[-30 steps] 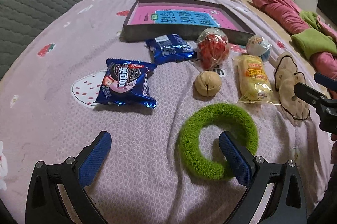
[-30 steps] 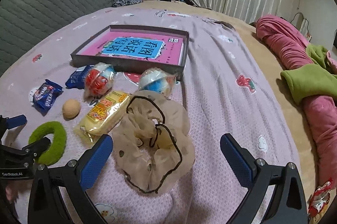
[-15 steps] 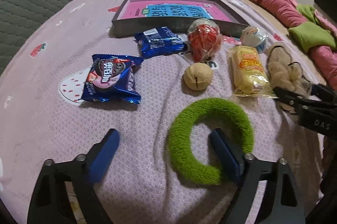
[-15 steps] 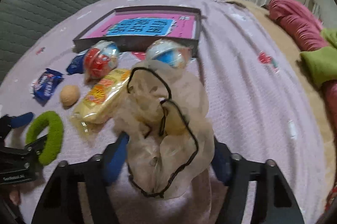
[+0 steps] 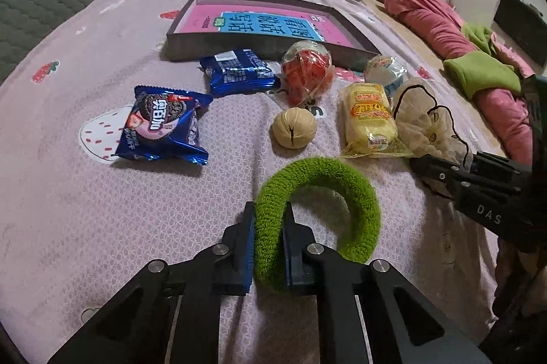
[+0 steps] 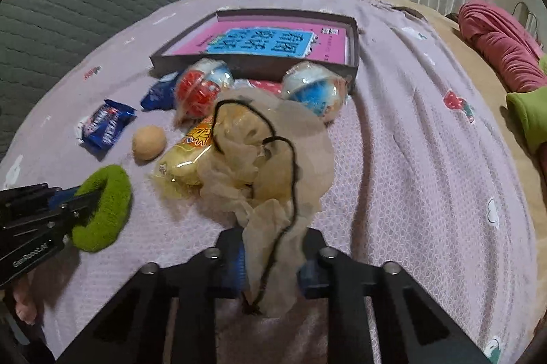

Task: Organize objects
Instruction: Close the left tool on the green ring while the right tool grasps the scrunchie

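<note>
My left gripper is shut on the near left side of a green fuzzy scrunchie lying on the bed; it also shows in the right wrist view. My right gripper is shut on the near end of a beige gauzy scrunchie with black trim, which also shows in the left wrist view. A grey tray with a pink book inside lies at the back.
Between the grippers and the tray lie an Oreo packet, a second blue packet, a walnut, a yellow cake packet, a red-filled ball and a blue-filled ball. Pink and green bedding lies at right.
Both grippers have closed: the left onto the green scrunchie, the right onto the beige scrunchie. Both had moved forward onto them first.
</note>
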Tool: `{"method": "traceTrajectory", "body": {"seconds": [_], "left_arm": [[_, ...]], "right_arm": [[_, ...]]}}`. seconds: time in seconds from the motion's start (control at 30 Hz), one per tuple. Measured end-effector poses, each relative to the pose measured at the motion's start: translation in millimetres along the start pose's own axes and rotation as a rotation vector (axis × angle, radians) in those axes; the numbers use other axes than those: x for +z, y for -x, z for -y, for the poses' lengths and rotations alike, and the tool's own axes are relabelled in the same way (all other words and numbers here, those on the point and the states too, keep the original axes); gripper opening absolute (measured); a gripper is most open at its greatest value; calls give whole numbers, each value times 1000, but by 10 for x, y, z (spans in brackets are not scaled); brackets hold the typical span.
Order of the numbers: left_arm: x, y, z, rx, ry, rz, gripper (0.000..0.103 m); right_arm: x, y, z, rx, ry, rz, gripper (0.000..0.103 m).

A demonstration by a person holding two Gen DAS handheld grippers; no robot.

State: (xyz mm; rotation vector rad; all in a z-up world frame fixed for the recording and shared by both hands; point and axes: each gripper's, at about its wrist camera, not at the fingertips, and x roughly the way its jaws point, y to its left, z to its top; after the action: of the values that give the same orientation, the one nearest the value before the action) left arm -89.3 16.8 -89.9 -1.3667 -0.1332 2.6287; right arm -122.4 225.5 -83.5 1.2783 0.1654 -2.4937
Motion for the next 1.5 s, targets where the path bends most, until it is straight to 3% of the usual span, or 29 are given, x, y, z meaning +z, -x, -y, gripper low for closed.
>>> {"method": "traceTrajectory", "body": {"seconds": [0.17,0.4,1.5], "left_arm": [[-25,68,34,39,-37,23,12],[-40,222,42,75,-43,70,12],[1,1120,237,119,-55,229,12]], "right_arm": [[-31,82,-70,-12,27,21,17],[-50,261,21,17,-31,65,16],[-210,1136,-247,19,-59,229,16]]}}
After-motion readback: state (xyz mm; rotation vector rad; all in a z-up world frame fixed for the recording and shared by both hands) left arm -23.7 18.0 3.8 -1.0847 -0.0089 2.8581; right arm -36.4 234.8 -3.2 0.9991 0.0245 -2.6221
